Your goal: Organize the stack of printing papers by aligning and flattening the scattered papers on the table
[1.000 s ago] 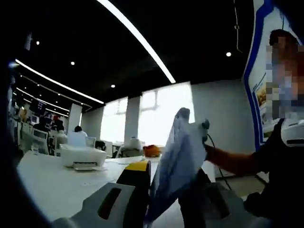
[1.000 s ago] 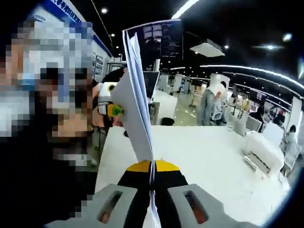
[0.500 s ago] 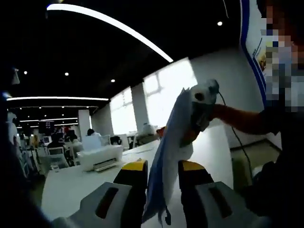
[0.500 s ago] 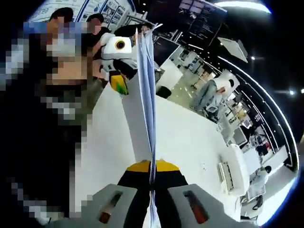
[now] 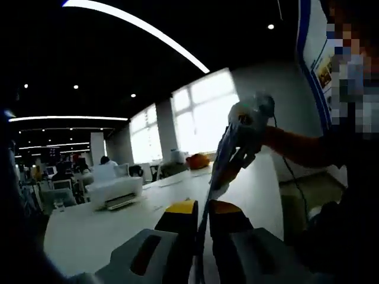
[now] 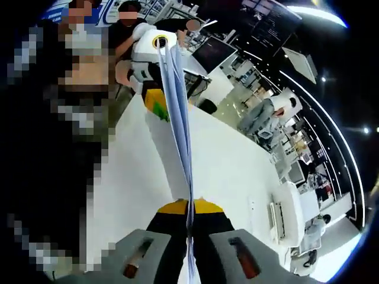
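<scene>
Two handheld grippers hold a sheaf of printing papers (image 6: 177,124) on edge above a long white table (image 6: 231,171) in an open-plan office. In the right gripper view, the right gripper (image 6: 189,222) has its yellow-tipped jaws pinched tight on the near edge of the sheaf, and the sheets run away from it, slightly fanned, to the left gripper (image 6: 151,89) at the far end. In the left gripper view, the left gripper (image 5: 201,222) has its jaws drawn narrow on the opposite edge of the printing papers (image 5: 222,160), which appear there as a thin, blurred sliver leading up to the right gripper (image 5: 249,127) and the person's forearm. The sheaf appears to be clear of the table, though its lower edge cannot be made out. A white printer (image 5: 114,192) sits well apart on the table, with seated people beyond it.

The step in hand looks to be squaring the stack. To do it well, both grips should probably stay just loose enough for sheets to slide, the sheaf be kept upright, and its lower edge be tapped squarely on the table so the fanned sheets settle flush; only then is it likely safe to lay the stack flat and press it down, away from the printer
</scene>
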Action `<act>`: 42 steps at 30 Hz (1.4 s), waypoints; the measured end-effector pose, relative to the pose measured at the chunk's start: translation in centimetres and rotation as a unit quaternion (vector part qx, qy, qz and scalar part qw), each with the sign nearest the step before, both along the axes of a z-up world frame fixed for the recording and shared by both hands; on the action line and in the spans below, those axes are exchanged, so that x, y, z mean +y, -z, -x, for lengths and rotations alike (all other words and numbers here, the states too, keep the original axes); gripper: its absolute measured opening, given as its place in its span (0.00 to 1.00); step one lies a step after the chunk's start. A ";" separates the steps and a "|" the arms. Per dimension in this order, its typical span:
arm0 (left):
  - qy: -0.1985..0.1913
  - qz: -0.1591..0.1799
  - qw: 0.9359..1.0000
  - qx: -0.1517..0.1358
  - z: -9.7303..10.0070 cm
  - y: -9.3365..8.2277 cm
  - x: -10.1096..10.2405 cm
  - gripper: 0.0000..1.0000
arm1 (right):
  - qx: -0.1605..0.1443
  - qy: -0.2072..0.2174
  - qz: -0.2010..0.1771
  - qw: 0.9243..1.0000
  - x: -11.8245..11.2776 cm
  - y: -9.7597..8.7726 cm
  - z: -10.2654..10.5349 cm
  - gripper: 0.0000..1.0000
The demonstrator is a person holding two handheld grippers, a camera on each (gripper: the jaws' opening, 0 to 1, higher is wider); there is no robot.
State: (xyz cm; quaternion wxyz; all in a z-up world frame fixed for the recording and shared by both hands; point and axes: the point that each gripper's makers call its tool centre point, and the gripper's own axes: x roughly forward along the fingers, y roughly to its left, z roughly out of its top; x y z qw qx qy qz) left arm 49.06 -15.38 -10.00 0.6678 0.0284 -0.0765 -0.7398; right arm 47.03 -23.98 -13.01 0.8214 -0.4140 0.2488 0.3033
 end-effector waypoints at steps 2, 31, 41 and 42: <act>-0.002 -0.001 1.000 -0.011 0.3 0.3 -0.1 0.06 | 0.000 0.002 0.002 1.000 -0.1 0.1 0.0 0.00; 0.016 0.095 0.995 -0.019 0.2 -4.1 3.7 0.05 | -0.139 0.034 -0.461 0.876 -8.7 -2.4 -0.8 0.79; 0.009 0.120 0.992 -0.033 0.5 -6.0 4.2 0.05 | -0.090 0.019 -0.596 0.798 -5.1 4.7 0.0 0.89; 0.011 0.125 0.992 -0.029 0.5 -6.2 4.2 0.05 | -0.088 0.026 -0.595 0.799 -4.7 5.6 -0.1 0.88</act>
